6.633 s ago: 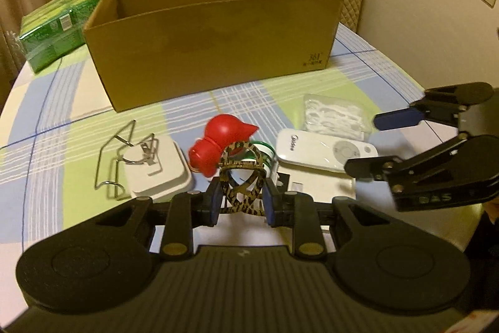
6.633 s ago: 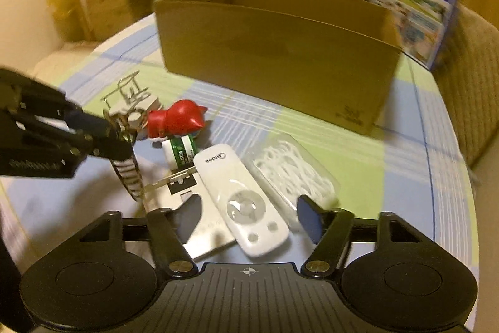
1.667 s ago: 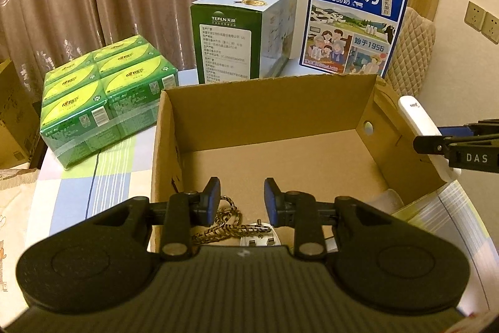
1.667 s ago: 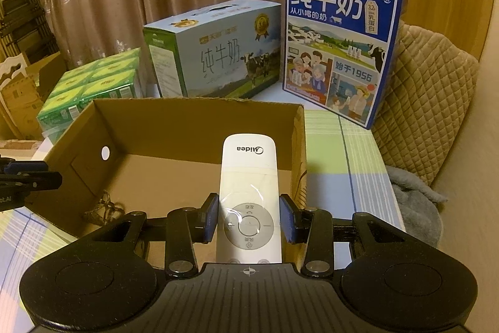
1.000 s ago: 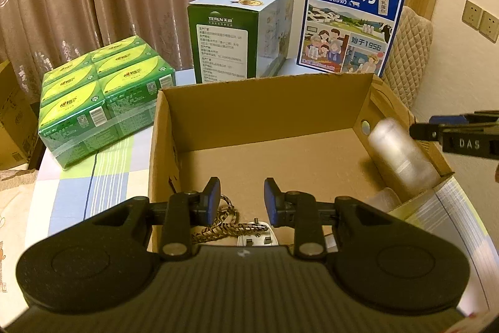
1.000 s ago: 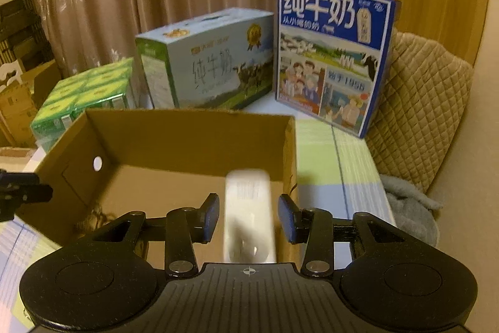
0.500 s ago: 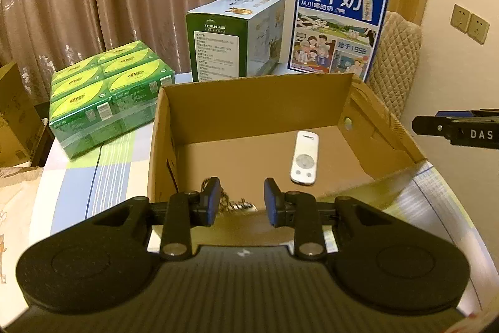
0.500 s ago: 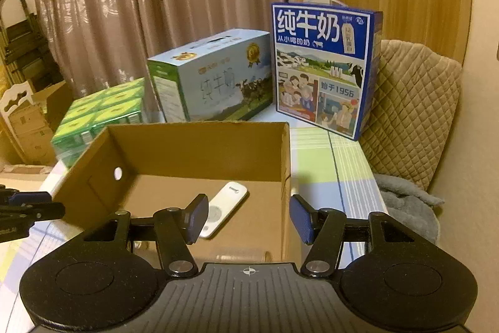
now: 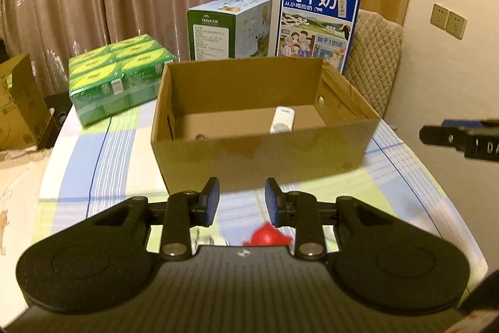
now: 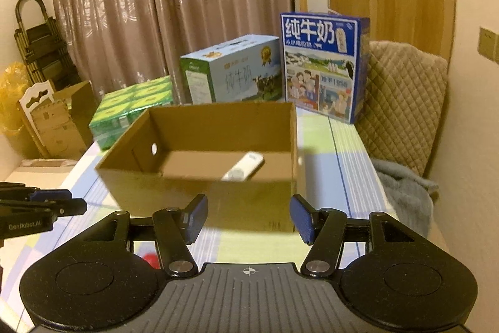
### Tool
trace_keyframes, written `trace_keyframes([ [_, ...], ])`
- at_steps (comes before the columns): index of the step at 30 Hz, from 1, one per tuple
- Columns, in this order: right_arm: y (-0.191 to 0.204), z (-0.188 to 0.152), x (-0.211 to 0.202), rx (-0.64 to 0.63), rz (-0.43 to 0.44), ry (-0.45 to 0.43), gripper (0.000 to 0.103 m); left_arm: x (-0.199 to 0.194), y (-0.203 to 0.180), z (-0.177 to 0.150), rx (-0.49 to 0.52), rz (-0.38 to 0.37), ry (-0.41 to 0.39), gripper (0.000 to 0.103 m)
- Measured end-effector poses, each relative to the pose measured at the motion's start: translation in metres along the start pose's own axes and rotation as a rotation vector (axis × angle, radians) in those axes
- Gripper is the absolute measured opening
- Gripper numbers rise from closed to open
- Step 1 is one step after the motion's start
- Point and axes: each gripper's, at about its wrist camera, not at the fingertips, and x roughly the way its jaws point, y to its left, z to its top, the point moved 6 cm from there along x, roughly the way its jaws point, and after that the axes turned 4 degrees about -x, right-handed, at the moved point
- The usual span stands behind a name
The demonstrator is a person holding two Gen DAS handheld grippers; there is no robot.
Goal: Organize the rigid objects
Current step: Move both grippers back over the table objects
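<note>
The white remote is lying on the floor of the open cardboard box, toward its right side. The left gripper and right gripper are both hovering in front of the box above the checked surface, jaws parted and holding nothing. A red object is sitting on the surface just beneath the left gripper.

Cardboard box sits mid-table ahead of me, remote lying inside toward its right end. Behind the box: drink pack at left, milk carton case centre, milk box right. Chair behind right. Toy on the table nearest me, before the box.
</note>
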Motion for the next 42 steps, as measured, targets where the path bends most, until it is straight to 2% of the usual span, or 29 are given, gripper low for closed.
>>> trace_keyframes([
  [12, 0.017, -0.090, -0.054, 0.051, 0.013, 0.065, 0.057, -0.042, -0.012, -0.060, -0.021, -0.011, 0.012, 0.034],
  [19, 0.030, -0.120, -0.060, 0.014, 0.057, 0.111, 0.059, -0.044, -0.012, -0.080, -0.013, -0.014, 0.045, 0.041],
  [24, 0.042, -0.126, -0.052, -0.043, 0.104, 0.132, 0.074, -0.039, -0.012, -0.084, 0.018, -0.008, 0.060, 0.051],
  [26, 0.047, -0.127, -0.047, -0.071, 0.126, 0.139, 0.078, -0.036, -0.010, -0.084, 0.029, -0.012, 0.064, 0.060],
  [28, 0.051, -0.128, -0.039, -0.100, 0.143, 0.151, 0.082, -0.034, -0.007, -0.084, 0.037, -0.015, 0.069, 0.061],
  [31, 0.056, -0.132, -0.028, -0.146, 0.169, 0.173, 0.086, -0.027, -0.001, -0.086, 0.040, -0.017, 0.082, 0.068],
  [42, 0.074, -0.143, 0.024, -0.307, 0.243, 0.247, 0.094, 0.005, 0.013, -0.094, 0.029, -0.023, 0.129, 0.081],
])
